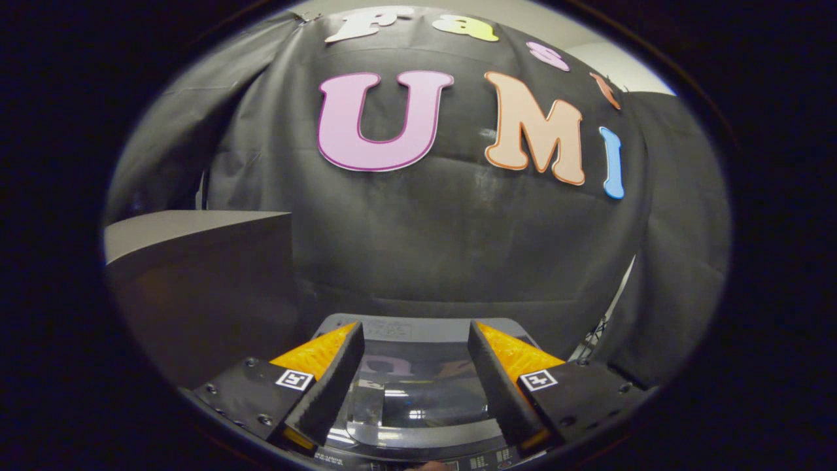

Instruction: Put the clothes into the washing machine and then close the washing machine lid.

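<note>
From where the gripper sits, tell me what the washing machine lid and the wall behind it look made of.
Washing machine lid: looks like glossy glass or clear plastic set in a grey plastic frame; it mirrors ceiling lights. Wall: matte black cloth, judging by its creases and folds. The gripper hangs open above the lid, holding nothing.

— From where is the scene viewed?
— From the gripper itself, along its two parted fingers, close above the washing machine.
— Which way is the camera faced?
— Toward the booth's black cloth wall, seen near, with a grey box nearby.
</note>
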A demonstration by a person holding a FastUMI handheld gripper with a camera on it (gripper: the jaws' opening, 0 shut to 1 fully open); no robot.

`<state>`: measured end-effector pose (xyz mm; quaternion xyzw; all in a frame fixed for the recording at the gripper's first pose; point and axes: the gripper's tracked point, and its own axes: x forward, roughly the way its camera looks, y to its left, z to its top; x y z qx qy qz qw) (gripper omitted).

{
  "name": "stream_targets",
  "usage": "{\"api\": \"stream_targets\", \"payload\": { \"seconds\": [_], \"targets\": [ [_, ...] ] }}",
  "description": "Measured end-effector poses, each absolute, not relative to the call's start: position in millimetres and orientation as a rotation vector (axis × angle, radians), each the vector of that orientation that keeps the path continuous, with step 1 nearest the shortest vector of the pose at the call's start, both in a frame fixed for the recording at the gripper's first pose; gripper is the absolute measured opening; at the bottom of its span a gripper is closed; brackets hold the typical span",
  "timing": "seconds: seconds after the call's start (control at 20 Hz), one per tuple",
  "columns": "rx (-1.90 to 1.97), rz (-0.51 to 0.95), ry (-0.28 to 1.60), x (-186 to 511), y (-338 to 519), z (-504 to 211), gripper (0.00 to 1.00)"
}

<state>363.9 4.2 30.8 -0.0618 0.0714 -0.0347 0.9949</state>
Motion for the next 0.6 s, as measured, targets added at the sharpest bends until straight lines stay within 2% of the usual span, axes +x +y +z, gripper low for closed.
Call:
{"api": "stream_targets", "payload": {
  "seconds": [0.6],
  "targets": [
    [-0.099, -0.118, 0.126, 297, -31, 25, 0.99]
  ]
}}
